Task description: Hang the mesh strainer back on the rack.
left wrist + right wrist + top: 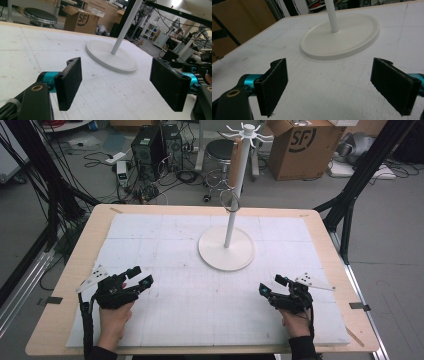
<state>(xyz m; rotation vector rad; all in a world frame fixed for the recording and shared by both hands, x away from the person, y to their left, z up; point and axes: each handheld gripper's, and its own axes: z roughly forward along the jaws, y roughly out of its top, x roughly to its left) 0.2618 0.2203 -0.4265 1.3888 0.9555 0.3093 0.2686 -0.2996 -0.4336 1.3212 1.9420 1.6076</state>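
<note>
Fingers (pixel 70 82) of the left gripper (pixel 134 279) stand wide apart with nothing between them, and the right gripper (pixel 272 286) is spread just as wide and equally empty; both rest low over the near part of the table, well apart from each other. Between and beyond them stands a white rack stand (pixel 227 247), a thin upright pole on a broad round base, with short hooks radiating from its top and a clear ring (pixel 229 200) hanging partway up the pole (what it hangs from is hard to make out). The stand looks rigid, smooth and probably top-light, its wide base likely keeping it steady; the pole, low down near the base, seems the safest place to grip, since the slick rim of the disc could slip. White gridded foam board (pixel 175 310) covers the wooden tabletop. Behind are a cardboard box (pixel 299 147), a round stool (pixel 221 149), computer towers and trailing cables on a grey floor.
</note>
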